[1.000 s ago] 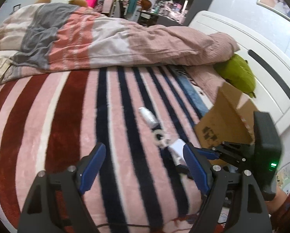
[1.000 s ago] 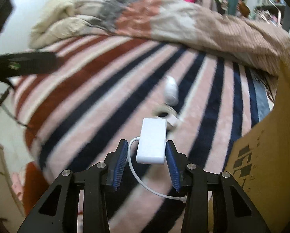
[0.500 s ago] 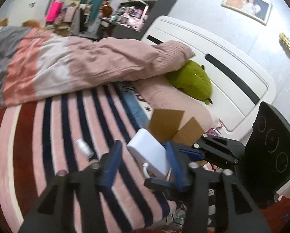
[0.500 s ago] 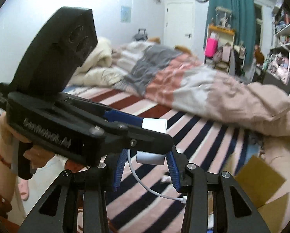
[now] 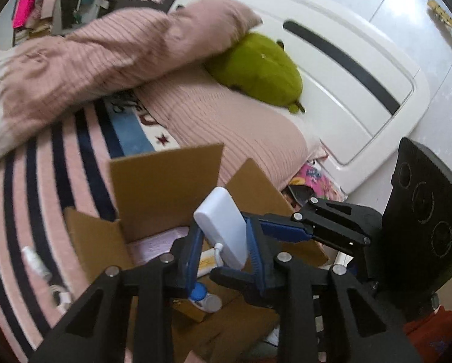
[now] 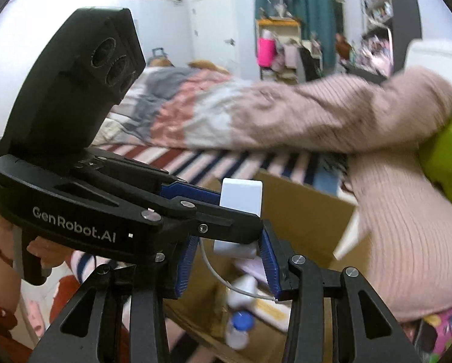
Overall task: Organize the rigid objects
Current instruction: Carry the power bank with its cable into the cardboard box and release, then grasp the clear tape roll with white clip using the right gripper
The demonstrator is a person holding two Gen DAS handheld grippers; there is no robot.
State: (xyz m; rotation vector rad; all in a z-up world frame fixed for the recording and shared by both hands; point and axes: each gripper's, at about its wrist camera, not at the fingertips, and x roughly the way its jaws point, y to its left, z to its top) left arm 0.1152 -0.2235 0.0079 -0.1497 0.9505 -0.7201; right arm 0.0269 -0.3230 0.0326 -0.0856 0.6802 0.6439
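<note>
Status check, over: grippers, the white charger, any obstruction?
Left gripper jaws just closing, pads on white charger. Right gripper shut on it too. Charger held above open cardboard box. Blue-capped bottle lies in box below; flaps open.

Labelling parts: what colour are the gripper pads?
Blue pads, clearest in the right wrist view.

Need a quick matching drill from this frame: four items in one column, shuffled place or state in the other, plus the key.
Items
1. white charger block
2. green plush toy
3. blue-capped bottle
4. cardboard box

Places or states
A. lying inside the box
B. flaps open, on the striped blanket
C. clamped between the jaws of both grippers
D. against the white headboard, partly under the pink duvet

Pairs: 1-C, 2-D, 3-A, 4-B
</note>
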